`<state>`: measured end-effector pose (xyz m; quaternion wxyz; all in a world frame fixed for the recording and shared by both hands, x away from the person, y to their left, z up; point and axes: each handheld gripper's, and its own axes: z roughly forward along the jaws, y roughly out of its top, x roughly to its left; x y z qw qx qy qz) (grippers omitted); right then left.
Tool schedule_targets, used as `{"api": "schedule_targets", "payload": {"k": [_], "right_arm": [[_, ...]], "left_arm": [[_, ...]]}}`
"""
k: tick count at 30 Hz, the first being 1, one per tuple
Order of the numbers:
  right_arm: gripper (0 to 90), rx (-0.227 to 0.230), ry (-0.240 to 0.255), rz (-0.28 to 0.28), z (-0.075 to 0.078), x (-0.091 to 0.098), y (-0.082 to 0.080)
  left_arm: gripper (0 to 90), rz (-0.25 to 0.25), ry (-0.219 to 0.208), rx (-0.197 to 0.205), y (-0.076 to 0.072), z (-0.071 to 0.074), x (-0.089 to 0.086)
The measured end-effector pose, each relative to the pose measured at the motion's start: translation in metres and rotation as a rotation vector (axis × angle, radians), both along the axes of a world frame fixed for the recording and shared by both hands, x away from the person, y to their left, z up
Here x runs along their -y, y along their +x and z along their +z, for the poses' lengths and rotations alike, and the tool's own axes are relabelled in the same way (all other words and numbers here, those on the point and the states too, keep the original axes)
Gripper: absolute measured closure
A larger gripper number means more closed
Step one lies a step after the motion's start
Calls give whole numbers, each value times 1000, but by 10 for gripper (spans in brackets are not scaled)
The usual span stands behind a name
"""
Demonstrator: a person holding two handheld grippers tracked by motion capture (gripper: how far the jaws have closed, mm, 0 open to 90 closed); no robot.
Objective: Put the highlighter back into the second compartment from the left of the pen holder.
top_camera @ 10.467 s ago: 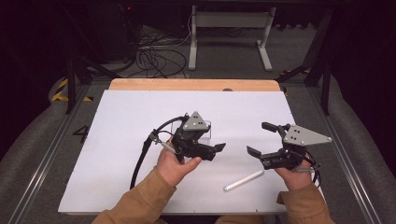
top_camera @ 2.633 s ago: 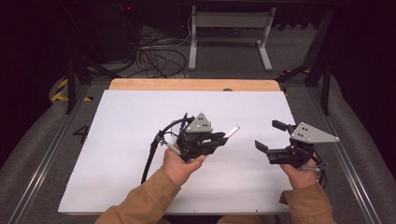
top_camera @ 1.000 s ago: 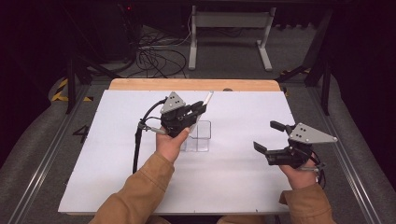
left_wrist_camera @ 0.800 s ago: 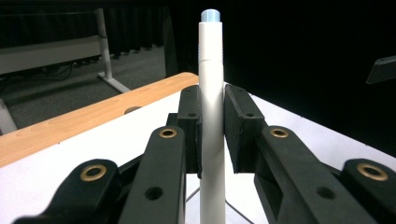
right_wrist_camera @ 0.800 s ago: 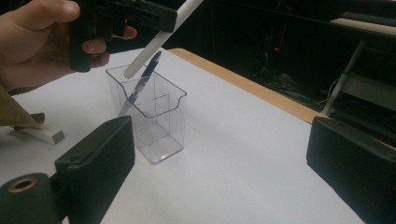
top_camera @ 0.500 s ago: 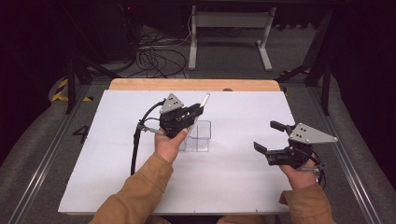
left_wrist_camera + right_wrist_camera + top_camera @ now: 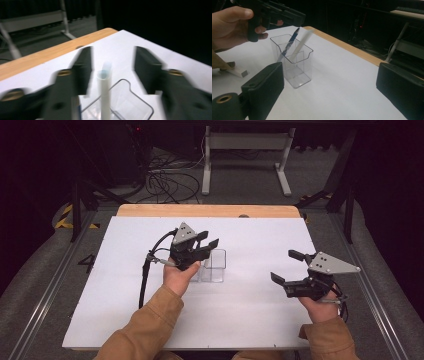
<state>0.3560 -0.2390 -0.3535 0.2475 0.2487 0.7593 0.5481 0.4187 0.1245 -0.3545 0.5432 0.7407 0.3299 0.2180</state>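
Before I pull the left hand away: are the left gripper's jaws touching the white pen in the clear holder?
Apart. In the left gripper view the white pen stands between the just-opened jaws of the left gripper, with white table visible on both sides of it.

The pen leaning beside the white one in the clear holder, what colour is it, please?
Blue pen; the right gripper view shows it best.

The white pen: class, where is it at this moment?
The white pen stands tilted in the clear holder beside the blue pen, mid-table in the high view, just below the left gripper, whose jaws have just opened off it.
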Motion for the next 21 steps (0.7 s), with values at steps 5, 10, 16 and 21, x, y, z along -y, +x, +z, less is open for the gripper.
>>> {"api": "schedule_targets", "payload": {"k": [5,10,16,21], "right_arm": [[77,-5,0,5,-1,-1,1],[43,-11,9,32,-1,-7,1],[24,-11,8,55,-2,-14,0],[14,-24,17,67,-3,-17,1]], "left_arm": [[326,-28,13,17,-20,16,-12],[276,-71,-2,20,-36,27,-27],[270,-80,7,24,-48,31,-41],[269,-80,11,18,-52,29,-47]]}}
